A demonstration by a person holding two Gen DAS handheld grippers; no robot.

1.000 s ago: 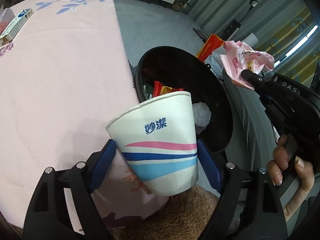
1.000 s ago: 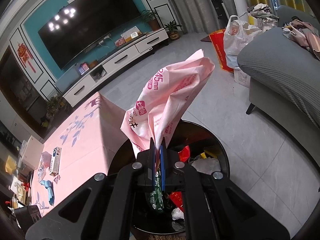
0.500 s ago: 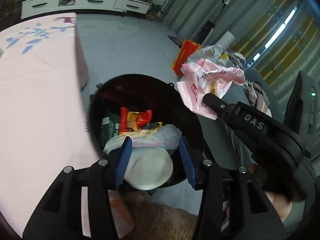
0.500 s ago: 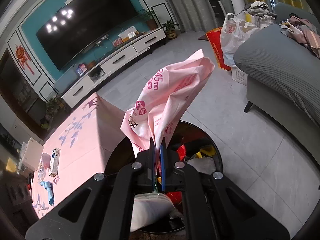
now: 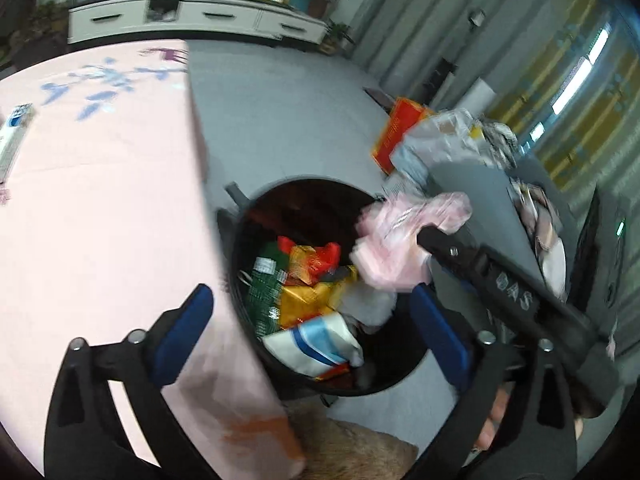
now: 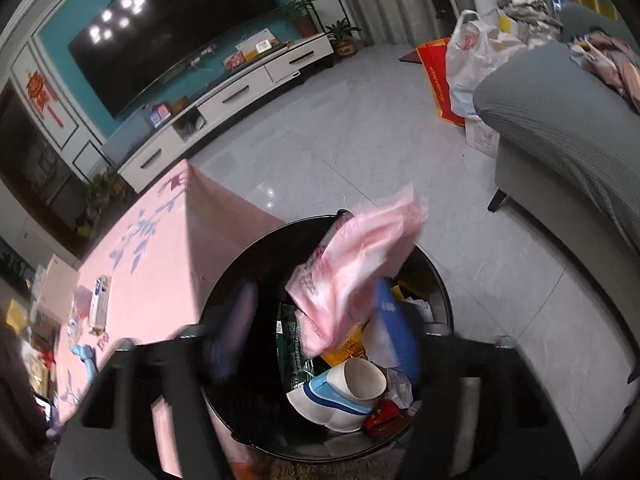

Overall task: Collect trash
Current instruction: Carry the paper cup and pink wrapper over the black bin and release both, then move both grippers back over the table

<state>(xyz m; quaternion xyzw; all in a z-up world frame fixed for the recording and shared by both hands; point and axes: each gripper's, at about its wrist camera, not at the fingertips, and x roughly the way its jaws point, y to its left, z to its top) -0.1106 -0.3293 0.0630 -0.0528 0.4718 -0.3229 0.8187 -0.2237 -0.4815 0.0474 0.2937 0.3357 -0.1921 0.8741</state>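
A black round trash bin (image 5: 240, 236) (image 6: 224, 292) stands on the floor beside the pink table. The white paper cup with blue and pink stripes (image 5: 316, 344) (image 6: 340, 396) lies inside it on wrappers. My left gripper (image 5: 316, 324) is open and empty above the bin. My right gripper (image 6: 316, 324) is open over the bin; the pink plastic wrapper (image 6: 356, 268) (image 5: 404, 240) is loose between its fingers, blurred, above the bin's opening.
The pink table (image 5: 100, 208) with a small box (image 5: 12, 136) lies to the left. A grey sofa (image 6: 568, 128) stands to the right, bags (image 6: 468, 60) behind it. A TV cabinet (image 6: 240, 100) lines the far wall. A brown furry rug (image 5: 360, 452) lies below.
My left gripper opened and the paper cup dropped into the bin. My right gripper, shut on the pink wrapper before, has now opened and the wrapper is coming loose.
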